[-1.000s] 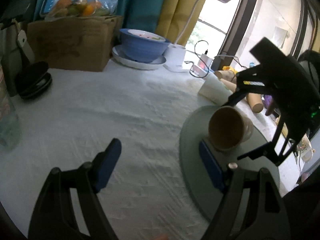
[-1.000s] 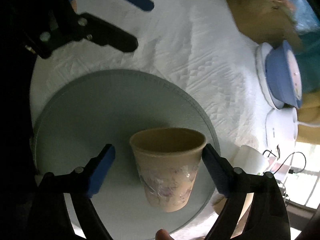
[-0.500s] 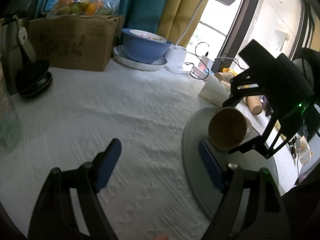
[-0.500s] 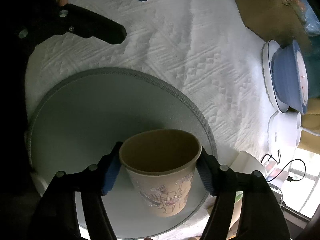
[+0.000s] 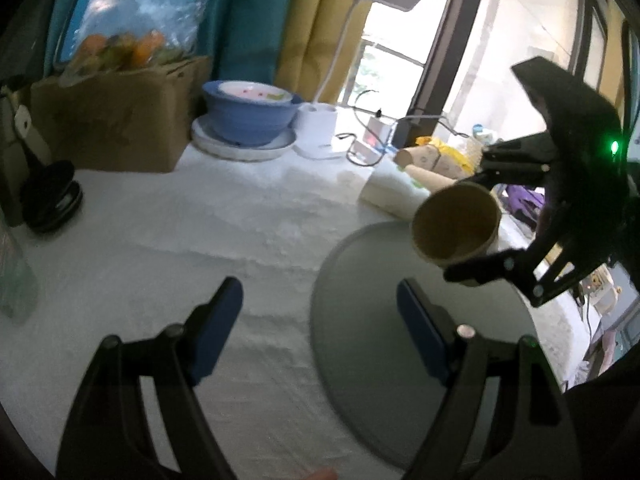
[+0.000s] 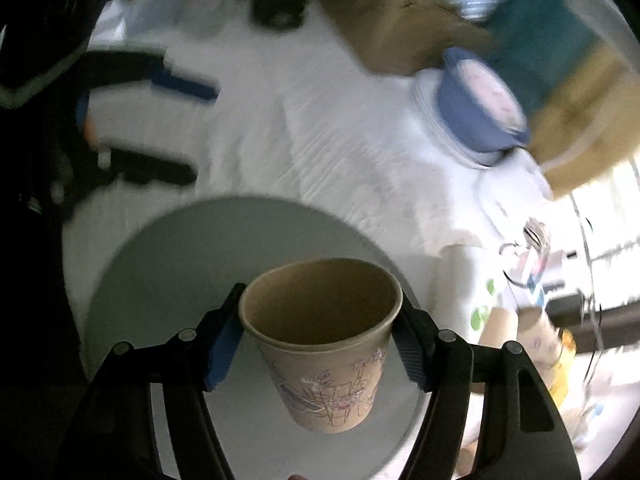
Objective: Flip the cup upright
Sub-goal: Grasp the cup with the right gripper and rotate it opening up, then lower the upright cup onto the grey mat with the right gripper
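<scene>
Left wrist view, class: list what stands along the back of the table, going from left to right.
Black discs → cardboard box → blue bowl on its white plate → white lamp base → lying paper cups.

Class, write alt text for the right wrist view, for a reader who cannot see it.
The right gripper is shut on a brown paper cup with a flower drawing, its open mouth facing the camera, lifted above a round grey mat. Behind lie a white tablecloth and a blurred blue bowl.
</scene>
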